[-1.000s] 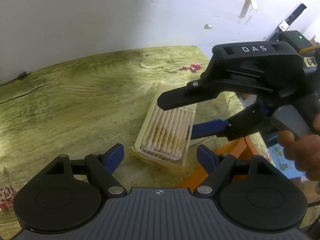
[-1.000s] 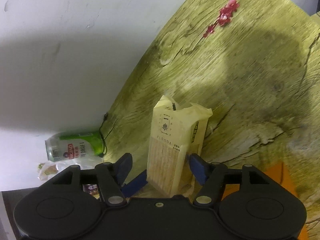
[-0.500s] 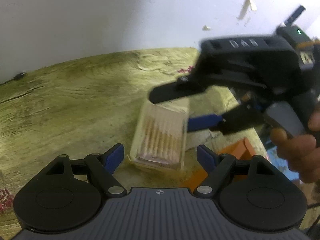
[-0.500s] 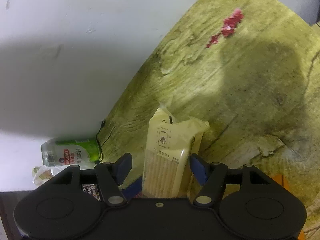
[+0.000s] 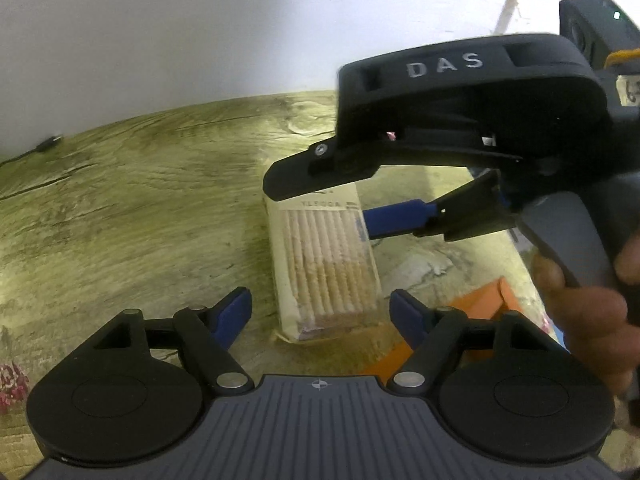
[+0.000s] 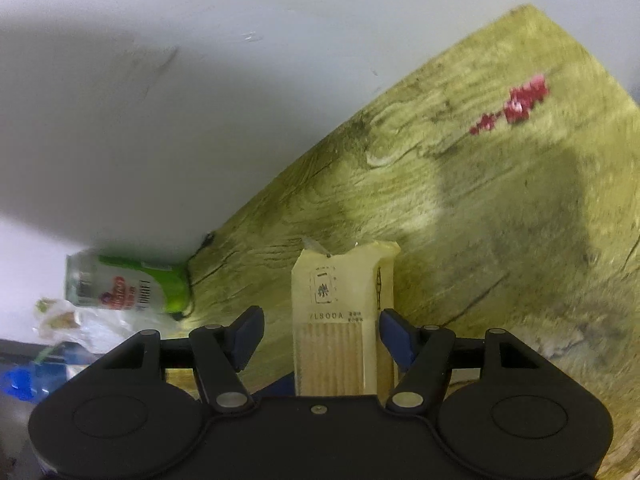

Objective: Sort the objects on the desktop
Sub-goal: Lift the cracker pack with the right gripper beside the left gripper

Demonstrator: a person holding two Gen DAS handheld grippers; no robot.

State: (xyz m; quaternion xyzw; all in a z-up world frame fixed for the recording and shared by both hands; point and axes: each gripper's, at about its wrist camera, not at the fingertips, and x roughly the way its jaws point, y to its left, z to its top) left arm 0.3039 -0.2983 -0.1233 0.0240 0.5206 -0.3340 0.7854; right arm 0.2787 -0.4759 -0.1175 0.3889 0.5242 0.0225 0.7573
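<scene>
Clearly, we saw our left gripper (image 5: 320, 312) closing, its pads still clear of the cracker pack (image 5: 324, 264) between them. That pack lay on the wooden table (image 5: 140, 208), long axis running toward the wall, clamped at its far end by our right gripper (image 6: 320, 338).

A: Non-task stuff? Wood-grain tabletop (image 5: 132, 208), white wall (image 5: 168, 32) behind it.

B: Red flower print (image 6: 520, 100) on the wood, another red patch (image 5: 12, 380) at the left edge in the left view.

A: Green-labelled bottle (image 6: 124, 284) lying on its side past the table edge, crumpled plastic bag (image 6: 76, 324) just beside it. Thin black cable (image 5: 44, 145) at the wall line.
</scene>
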